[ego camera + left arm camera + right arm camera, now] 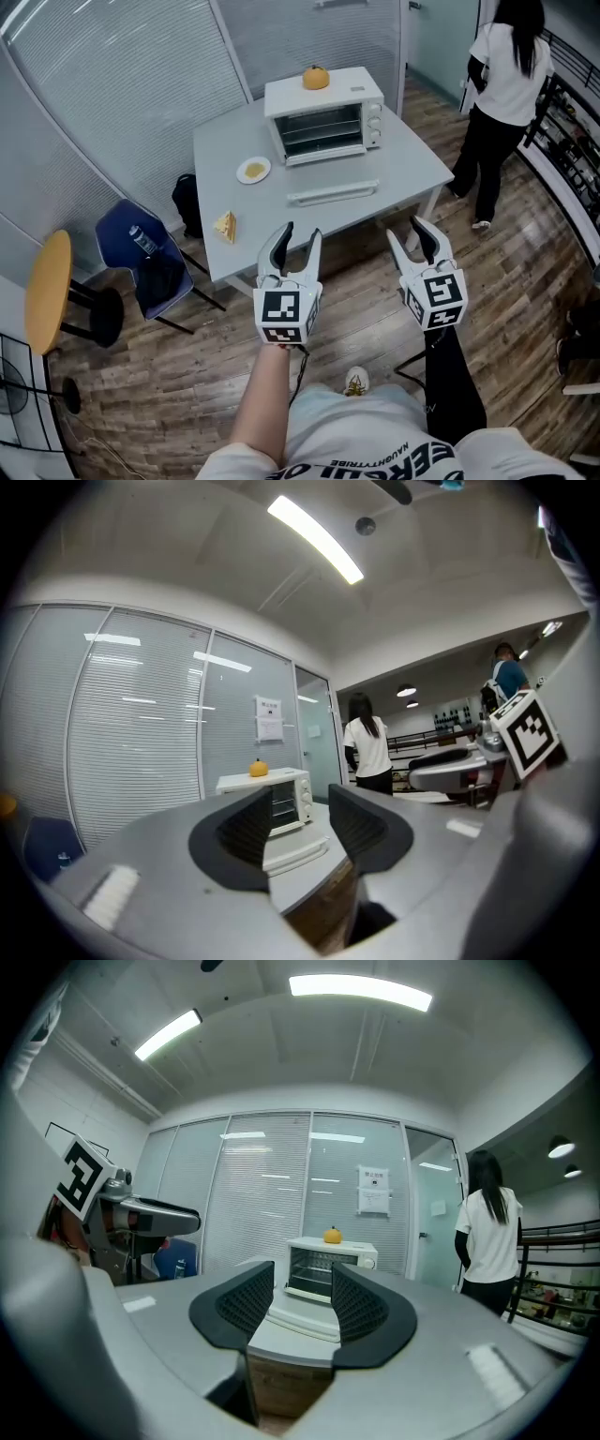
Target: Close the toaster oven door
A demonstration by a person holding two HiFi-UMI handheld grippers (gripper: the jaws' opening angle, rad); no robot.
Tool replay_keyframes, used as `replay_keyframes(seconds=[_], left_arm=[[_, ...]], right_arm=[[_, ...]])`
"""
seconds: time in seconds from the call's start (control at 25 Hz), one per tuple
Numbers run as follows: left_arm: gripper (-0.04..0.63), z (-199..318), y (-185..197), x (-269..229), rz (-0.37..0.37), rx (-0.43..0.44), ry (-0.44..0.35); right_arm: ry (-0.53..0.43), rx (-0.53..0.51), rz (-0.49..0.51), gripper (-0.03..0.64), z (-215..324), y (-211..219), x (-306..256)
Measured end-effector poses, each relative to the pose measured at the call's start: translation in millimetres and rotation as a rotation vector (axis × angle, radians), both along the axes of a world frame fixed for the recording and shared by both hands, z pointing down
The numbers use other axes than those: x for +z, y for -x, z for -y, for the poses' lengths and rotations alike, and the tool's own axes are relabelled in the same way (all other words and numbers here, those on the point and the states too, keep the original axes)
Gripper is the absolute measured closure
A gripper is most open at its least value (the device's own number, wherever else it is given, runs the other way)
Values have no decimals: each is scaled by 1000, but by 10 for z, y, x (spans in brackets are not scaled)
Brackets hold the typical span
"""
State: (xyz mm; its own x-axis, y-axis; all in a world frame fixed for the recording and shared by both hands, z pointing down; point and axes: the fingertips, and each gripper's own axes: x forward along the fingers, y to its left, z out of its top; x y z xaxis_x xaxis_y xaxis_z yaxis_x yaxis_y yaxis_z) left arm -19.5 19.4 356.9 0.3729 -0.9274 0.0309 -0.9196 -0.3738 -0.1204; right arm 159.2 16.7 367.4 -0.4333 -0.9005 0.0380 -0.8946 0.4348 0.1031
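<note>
1. Sitting at the far end of the grey counter [405, 157], the white toaster oven [328, 95] has its long axis running left to right, along the far edge.
2. Its opening faces the near edge and the person holding the grippers. Its door [325, 155] hangs down from the bottom hinge and the racks show inside. The knobs are at its right end.
3. A round orange fruit [316, 78] sits on the oven's top.
4. A long pale tray [333, 194] lies just in front of the door, parallel to it. Bare counter lies between the tray and the near edge.
5. The counter's right side is bare out to its edge. Its left side carries a small plate [253, 170] and, near the left edge, a wedge of bread [225, 226].
6. The left gripper [300, 234] is at the near edge, fingers spread apart with nothing between them.
7. The right gripper [412, 232] hangs over the wooden floor by the near right corner, fingers likewise released and empty.
8. A blue chair [120, 232] stands left of the counter. A person in a white shirt [506, 75] stands off its far right corner.
</note>
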Motion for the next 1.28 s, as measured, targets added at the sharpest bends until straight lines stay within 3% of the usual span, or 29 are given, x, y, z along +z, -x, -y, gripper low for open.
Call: replay_keyframes(seconds=[0.44, 0.68, 1.28], left_arm=[[396, 379, -165, 6, 16, 20, 9], [396, 689, -125, 10, -11, 40, 5], [396, 2135, 64, -25, -3, 112, -13]], right_arm=[[1, -7, 6, 445, 353, -84, 14], [0, -7, -2, 445, 675, 1, 25], [-2, 25, -37, 445, 2075, 325, -65]])
